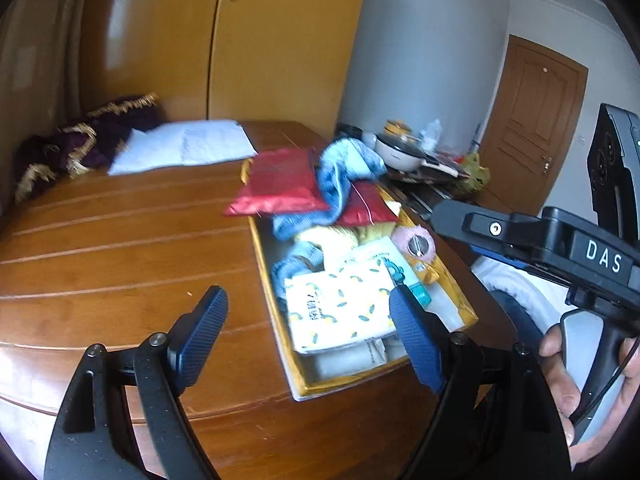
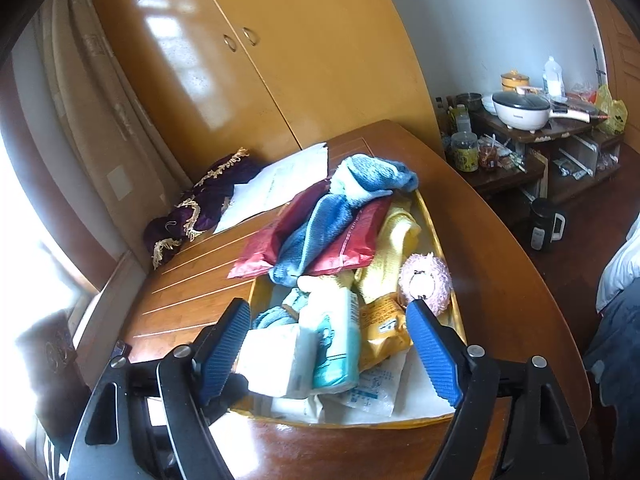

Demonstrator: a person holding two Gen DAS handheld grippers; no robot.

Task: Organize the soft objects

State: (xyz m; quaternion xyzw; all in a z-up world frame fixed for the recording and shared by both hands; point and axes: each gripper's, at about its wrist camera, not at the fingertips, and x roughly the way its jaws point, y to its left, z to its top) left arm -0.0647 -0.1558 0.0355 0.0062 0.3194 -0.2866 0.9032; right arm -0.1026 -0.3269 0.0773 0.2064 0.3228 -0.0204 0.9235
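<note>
A yellow-rimmed box on the wooden table holds a pile of soft things: a blue towel, a red pouch, a yellow cloth, a pink plush toy and tissue packs. My left gripper is open and empty, over the box's near left edge. My right gripper is open and empty, just above the box's near end. The right gripper's body shows at the right of the left wrist view.
A purple fringed cloth and a white pillow lie at the table's far end, in front of a wardrobe. A low shelf with a cooker and jars stands to the right. A door is beyond.
</note>
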